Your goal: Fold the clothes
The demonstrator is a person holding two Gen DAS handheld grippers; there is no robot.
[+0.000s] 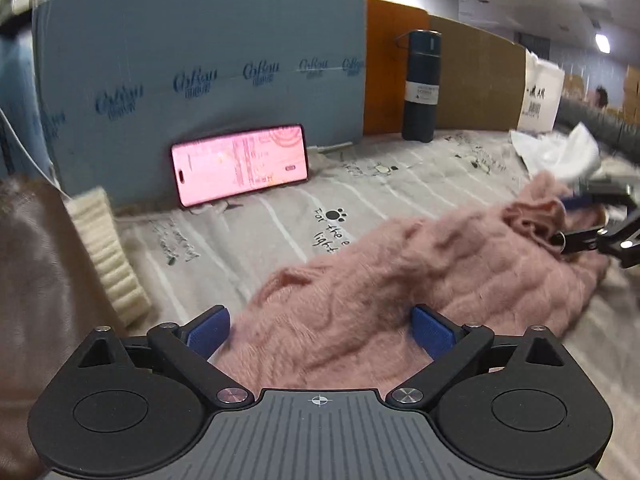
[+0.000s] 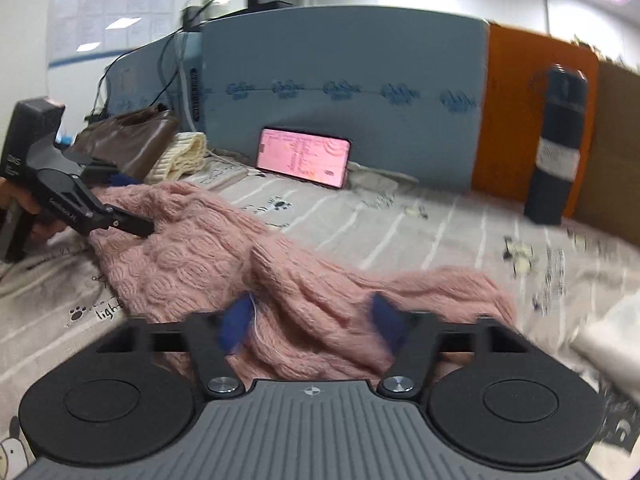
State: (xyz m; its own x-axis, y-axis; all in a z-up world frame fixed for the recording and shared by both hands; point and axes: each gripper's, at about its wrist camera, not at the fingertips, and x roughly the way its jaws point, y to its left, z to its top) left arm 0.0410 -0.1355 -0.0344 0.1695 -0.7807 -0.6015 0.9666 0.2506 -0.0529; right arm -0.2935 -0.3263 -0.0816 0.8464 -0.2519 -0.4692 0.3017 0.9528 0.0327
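Pink sweater (image 1: 420, 272) lies between both grippers' spread fingers (image 1: 434, 334).

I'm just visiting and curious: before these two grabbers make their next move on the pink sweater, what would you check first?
1. Left gripper fingers open: ok.
2. Right gripper fingers open: ok.
3. Pink sweater between both pairs of fingers: ok.
4. Sweater lying flat: not ok, bunched.
5. Phone and bottle clear of the sweater: ok.
6. Which sweater part each gripper faces: cannot tell.
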